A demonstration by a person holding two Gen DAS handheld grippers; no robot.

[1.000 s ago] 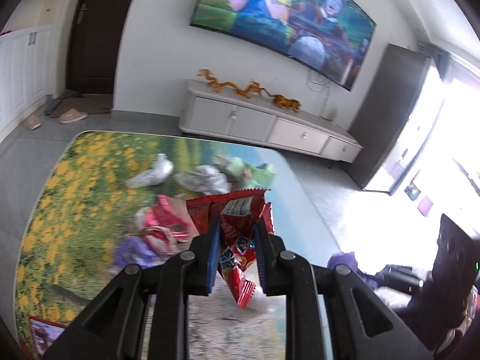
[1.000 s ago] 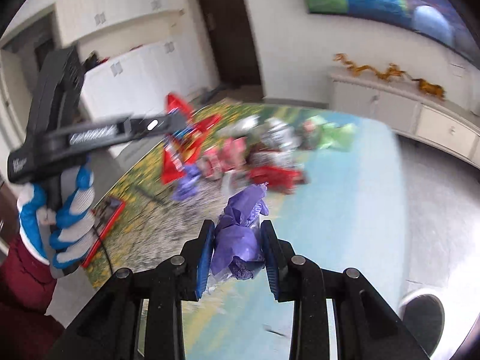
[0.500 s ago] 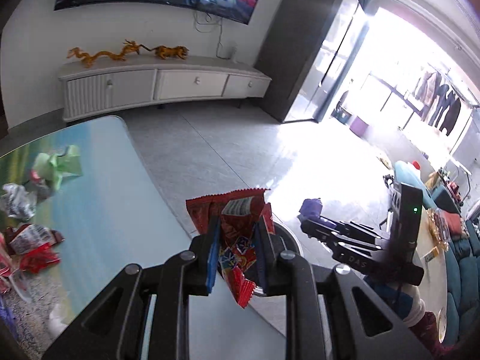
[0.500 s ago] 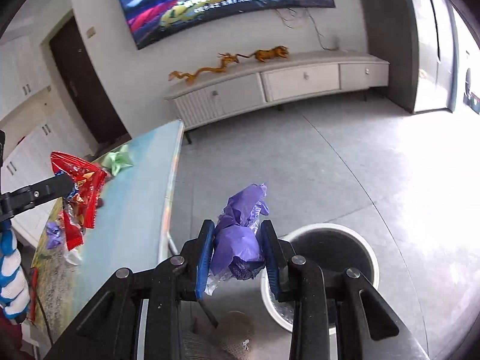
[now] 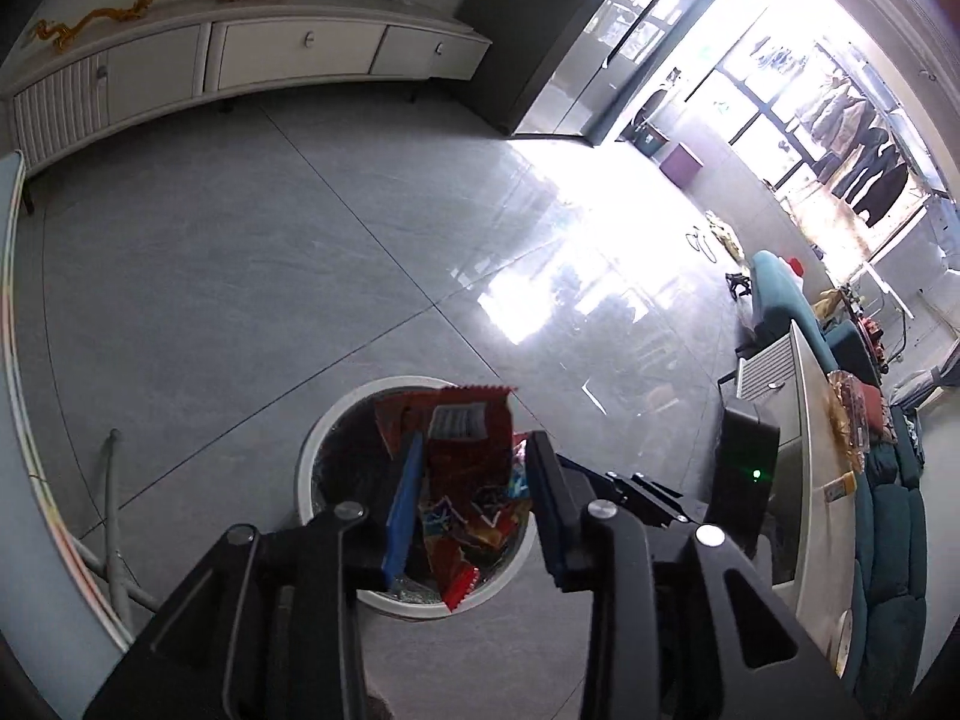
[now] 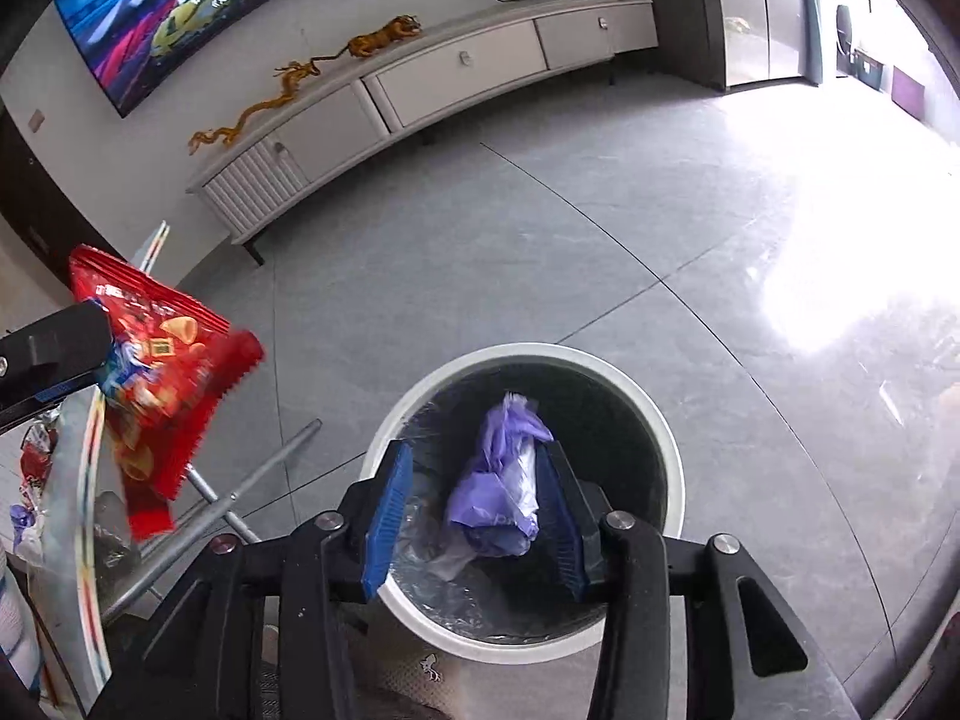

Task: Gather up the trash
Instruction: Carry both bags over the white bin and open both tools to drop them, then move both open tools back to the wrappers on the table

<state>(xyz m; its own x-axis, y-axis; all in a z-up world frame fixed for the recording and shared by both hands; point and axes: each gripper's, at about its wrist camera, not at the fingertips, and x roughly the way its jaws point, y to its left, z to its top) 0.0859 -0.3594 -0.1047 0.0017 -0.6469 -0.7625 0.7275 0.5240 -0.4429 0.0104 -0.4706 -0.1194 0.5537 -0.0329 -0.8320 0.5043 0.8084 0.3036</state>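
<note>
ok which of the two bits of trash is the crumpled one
The purple wrapper between the right gripper's fingers, bunched into a wad. The red snack bag at the left gripper is flat.

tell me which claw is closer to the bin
Right. The right claw hangs over the bin mouth; the left claw is off to one side with the red bag.
</note>
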